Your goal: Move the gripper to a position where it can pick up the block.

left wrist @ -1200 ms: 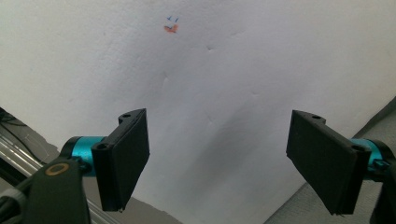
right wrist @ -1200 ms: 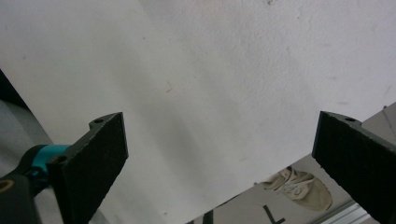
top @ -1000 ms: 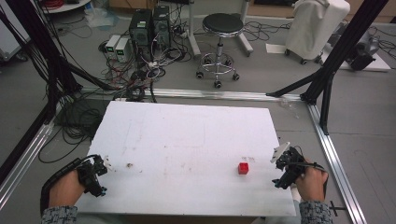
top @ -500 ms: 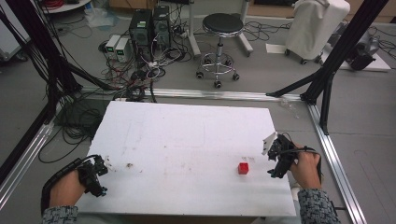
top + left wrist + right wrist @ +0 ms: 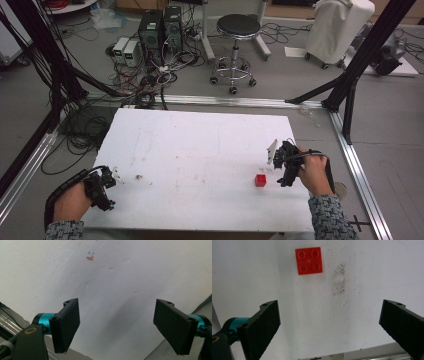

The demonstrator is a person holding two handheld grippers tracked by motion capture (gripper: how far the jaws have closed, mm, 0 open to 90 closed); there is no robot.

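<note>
White and scuffed, the table (image 5: pixel 200 150) takes up the middle of the high view, and on it we see one small red brick (image 5: pixel 260 180) lying in the lower right part of the frame, close to the near edge. Just to the right of the brick we find the right gripper (image 5: pixel 283 165), held in a hand (image 5: pixel 312 172) that comes up from the bottom right; the gripper is near the brick and not touching it. In the right gripper view we look down at the same red brick (image 5: pixel 309 260) in the upper left of the frame, four studs on top, flat on the white surface, with a grey smudge (image 5: pixel 339 280) just to its right; the two black jaws stand wide apart at the bottom corners, with nothing between them. At the lower left of the high view we see the left gripper (image 5: pixel 102 187) at the table's corner, well apart from the brick. In the left gripper view its jaws are also spread wide over bare white table, and a small red and blue mark (image 5: pixel 90 257) sits at the top.
</note>
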